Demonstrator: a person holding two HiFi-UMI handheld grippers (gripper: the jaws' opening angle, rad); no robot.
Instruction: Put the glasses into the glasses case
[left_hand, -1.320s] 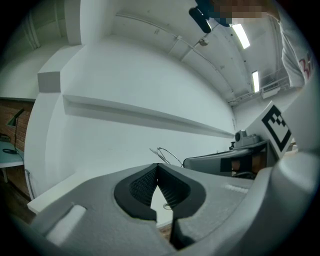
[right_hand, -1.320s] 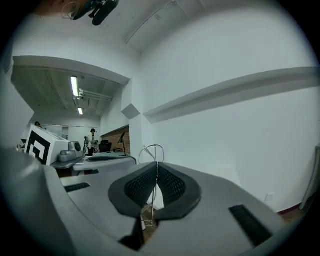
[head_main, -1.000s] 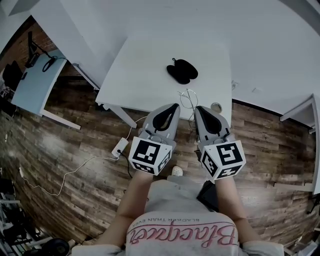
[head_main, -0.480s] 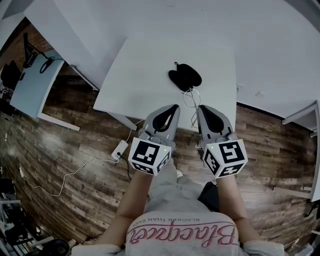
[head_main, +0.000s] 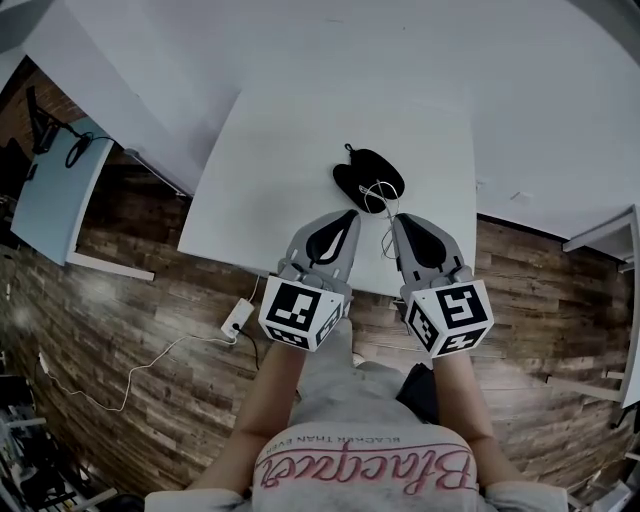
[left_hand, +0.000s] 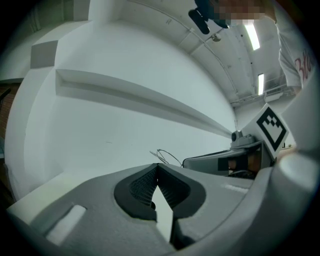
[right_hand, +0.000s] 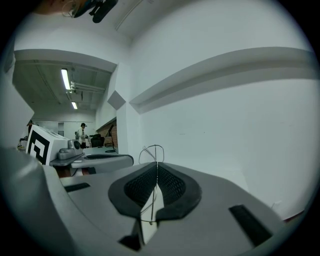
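Note:
The black glasses case (head_main: 366, 177) lies on the white table (head_main: 270, 170), towards its near right part. My right gripper (head_main: 397, 216) is shut on the thin wire glasses (head_main: 383, 203), whose front loop reaches over the case's near edge. In the right gripper view the wire glasses (right_hand: 152, 151) stick out past the closed tips of the right gripper (right_hand: 156, 164). My left gripper (head_main: 351, 212) is beside it on the left, shut with nothing in it. In the left gripper view the left gripper (left_hand: 157, 165) points at the wall, with the glasses (left_hand: 168, 156) to its right.
The table's near edge lies under both grippers, with wooden floor below. A power strip (head_main: 238, 317) with cable lies on the floor at left. A blue-grey desk (head_main: 50, 190) stands far left, another white tabletop (head_main: 600, 232) at right. A white wall backs the table.
Both grippers have moved forward over the table towards the case. The glasses, earlier short of the case, now overlap its near edge.

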